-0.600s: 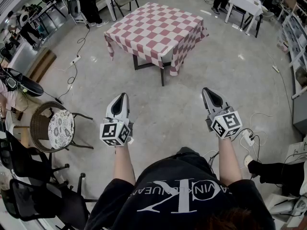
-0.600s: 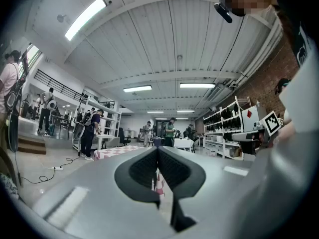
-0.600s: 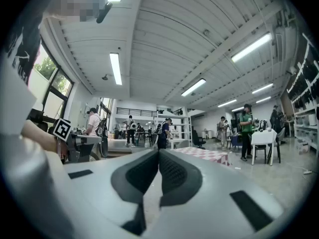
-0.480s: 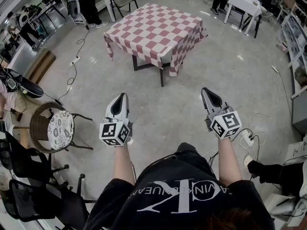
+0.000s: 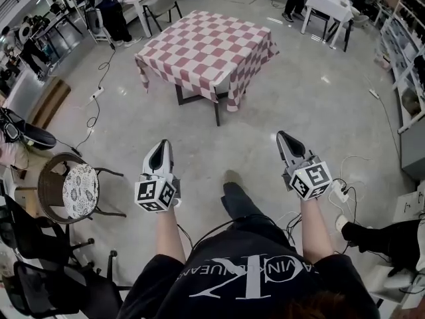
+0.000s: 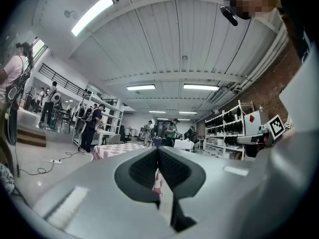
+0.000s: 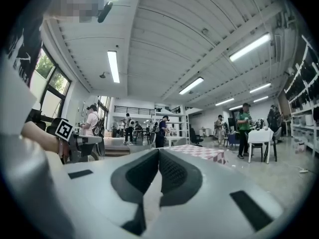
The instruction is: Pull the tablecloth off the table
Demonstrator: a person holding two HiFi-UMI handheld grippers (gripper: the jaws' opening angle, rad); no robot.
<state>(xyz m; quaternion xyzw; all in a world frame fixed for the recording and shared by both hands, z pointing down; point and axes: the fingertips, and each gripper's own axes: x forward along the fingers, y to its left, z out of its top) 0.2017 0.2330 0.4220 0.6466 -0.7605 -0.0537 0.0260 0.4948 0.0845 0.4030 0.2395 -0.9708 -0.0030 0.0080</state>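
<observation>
Red-and-white checked tablecloth [image 5: 207,48] lies spread over a square table with dark legs [image 5: 217,110], at the far side of the grey concrete floor [image 5: 319,118]. Its corners hang down past the table edges.

Both tools are well short of it, held level and pointing toward the table.
- Left gripper [image 5: 161,145]: jaws pressed together, nothing between them.
- Right gripper [image 5: 281,136]: likewise closed and empty.

Neither touches the cloth. Round wicker chair with a patterned cushion [image 5: 52,178] stands to the left of the left gripper. White table [image 5: 329,2] stands beyond, upper right.
</observation>
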